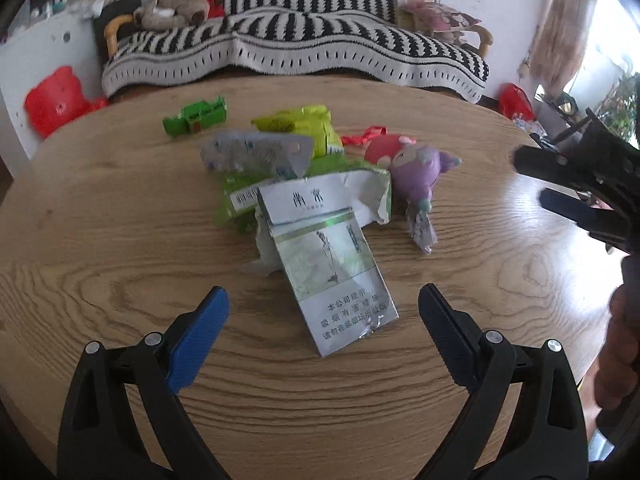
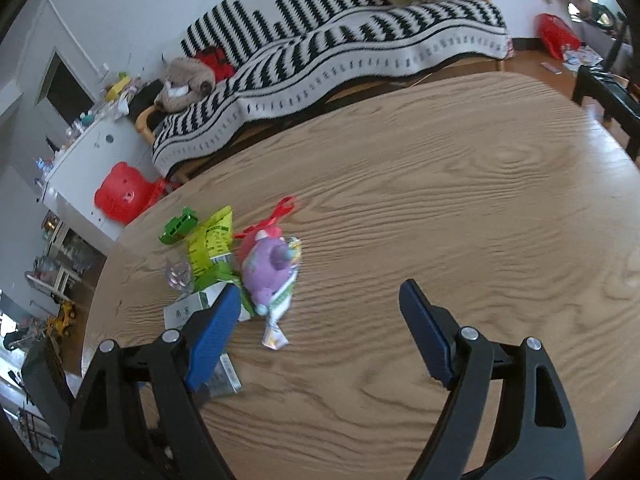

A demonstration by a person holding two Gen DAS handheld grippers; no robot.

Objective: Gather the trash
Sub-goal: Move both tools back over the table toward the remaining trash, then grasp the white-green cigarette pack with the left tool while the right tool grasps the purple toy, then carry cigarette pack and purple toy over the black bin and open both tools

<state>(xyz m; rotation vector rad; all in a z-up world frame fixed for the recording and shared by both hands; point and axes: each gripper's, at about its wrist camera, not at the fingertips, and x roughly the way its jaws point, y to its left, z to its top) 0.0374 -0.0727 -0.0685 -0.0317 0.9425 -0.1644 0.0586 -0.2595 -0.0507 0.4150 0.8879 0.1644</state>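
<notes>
A heap of litter lies on the round wooden table (image 1: 100, 240). It holds a silver-white cigarette pack (image 1: 332, 272), a torn green and white bag (image 1: 360, 192), a yellow-green wrapper (image 1: 304, 124) and a blister pack (image 1: 256, 152). My left gripper (image 1: 324, 296) is open, its blue pads either side of the pack's near end without touching it. My right gripper (image 2: 319, 290) is open over bare table (image 2: 440, 200), right of the cigarette pack (image 2: 188, 312). In the left wrist view the right gripper (image 1: 534, 180) hovers at the right edge.
A purple plush toy (image 1: 416, 176) and a green toy (image 1: 196, 116) sit beside the litter. Behind the table stand a sofa with a striped blanket (image 1: 296, 48) and a red stool (image 1: 56, 100). A black chair (image 2: 608, 92) is at the right. A hand (image 1: 616, 352) shows at the right edge.
</notes>
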